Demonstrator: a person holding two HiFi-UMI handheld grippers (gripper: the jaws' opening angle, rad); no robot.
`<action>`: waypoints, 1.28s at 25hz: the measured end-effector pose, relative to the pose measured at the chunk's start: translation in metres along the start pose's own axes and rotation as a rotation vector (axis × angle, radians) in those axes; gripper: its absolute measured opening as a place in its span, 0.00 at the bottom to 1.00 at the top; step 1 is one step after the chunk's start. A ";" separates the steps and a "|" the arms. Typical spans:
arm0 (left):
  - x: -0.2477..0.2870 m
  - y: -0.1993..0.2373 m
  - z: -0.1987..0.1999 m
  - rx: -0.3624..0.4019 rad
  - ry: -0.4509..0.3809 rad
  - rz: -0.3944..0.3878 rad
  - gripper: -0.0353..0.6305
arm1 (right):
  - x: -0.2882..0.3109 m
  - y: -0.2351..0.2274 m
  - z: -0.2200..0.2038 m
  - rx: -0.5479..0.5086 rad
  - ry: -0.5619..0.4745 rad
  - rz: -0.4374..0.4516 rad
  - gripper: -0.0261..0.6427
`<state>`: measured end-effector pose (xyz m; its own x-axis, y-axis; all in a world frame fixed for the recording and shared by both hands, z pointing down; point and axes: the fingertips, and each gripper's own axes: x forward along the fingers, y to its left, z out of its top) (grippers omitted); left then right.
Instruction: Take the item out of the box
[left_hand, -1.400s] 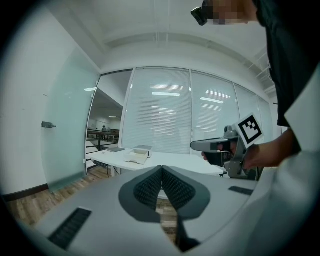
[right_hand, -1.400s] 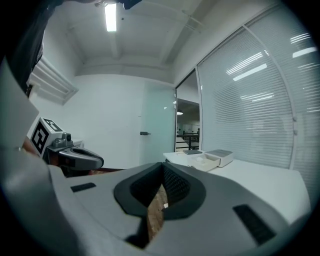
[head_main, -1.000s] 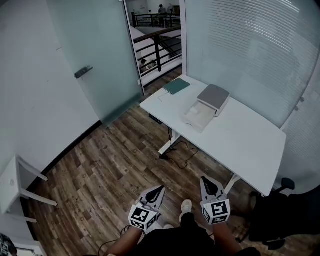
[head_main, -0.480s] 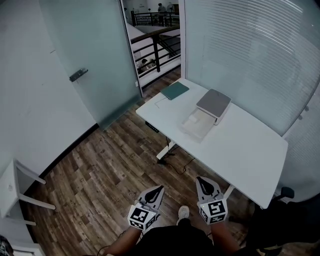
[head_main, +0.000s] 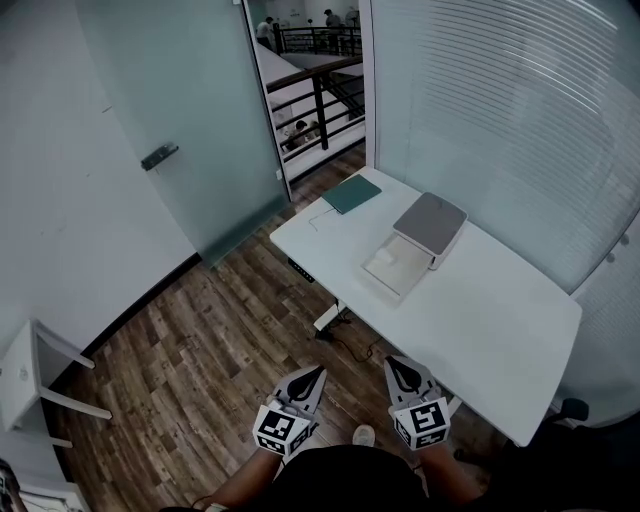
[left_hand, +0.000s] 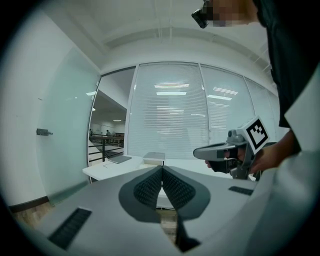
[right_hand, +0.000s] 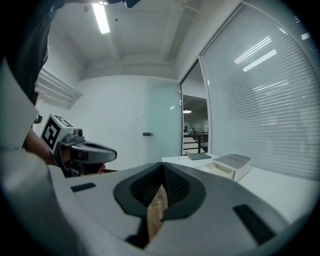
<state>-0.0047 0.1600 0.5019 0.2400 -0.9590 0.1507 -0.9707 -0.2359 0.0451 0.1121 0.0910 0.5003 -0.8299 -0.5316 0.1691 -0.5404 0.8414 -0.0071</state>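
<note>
A grey and white box (head_main: 420, 238) sits on the white table (head_main: 500, 310), with its pale tray pulled out toward the near edge; what lies in the tray cannot be made out. The box also shows far off in the left gripper view (left_hand: 154, 157) and in the right gripper view (right_hand: 231, 165). My left gripper (head_main: 318, 373) and right gripper (head_main: 391, 364) are held low in front of the person, over the wooden floor and short of the table. Both have their jaws shut with nothing between them.
A dark green notebook (head_main: 352, 194) lies at the table's far corner. A frosted glass door (head_main: 190, 130) with a handle stands to the left, window blinds (head_main: 500, 110) behind the table. A white chair frame (head_main: 40, 380) is at the left edge. Cables trail under the table.
The view has moved closer to the table. Both grippers have shifted slightly forward and stay shut.
</note>
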 end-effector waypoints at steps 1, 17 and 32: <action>0.008 0.001 0.000 0.000 0.003 0.004 0.07 | 0.005 -0.004 0.000 -0.001 -0.002 0.011 0.05; 0.081 0.032 -0.001 0.008 0.036 0.088 0.07 | 0.054 -0.077 0.002 0.039 0.006 0.087 0.05; 0.134 0.111 0.005 -0.026 0.039 0.097 0.07 | 0.144 -0.105 0.026 0.033 0.006 0.085 0.05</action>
<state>-0.0802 0.0043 0.5224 0.1452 -0.9702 0.1942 -0.9891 -0.1373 0.0536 0.0462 -0.0766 0.5002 -0.8722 -0.4579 0.1721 -0.4724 0.8797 -0.0538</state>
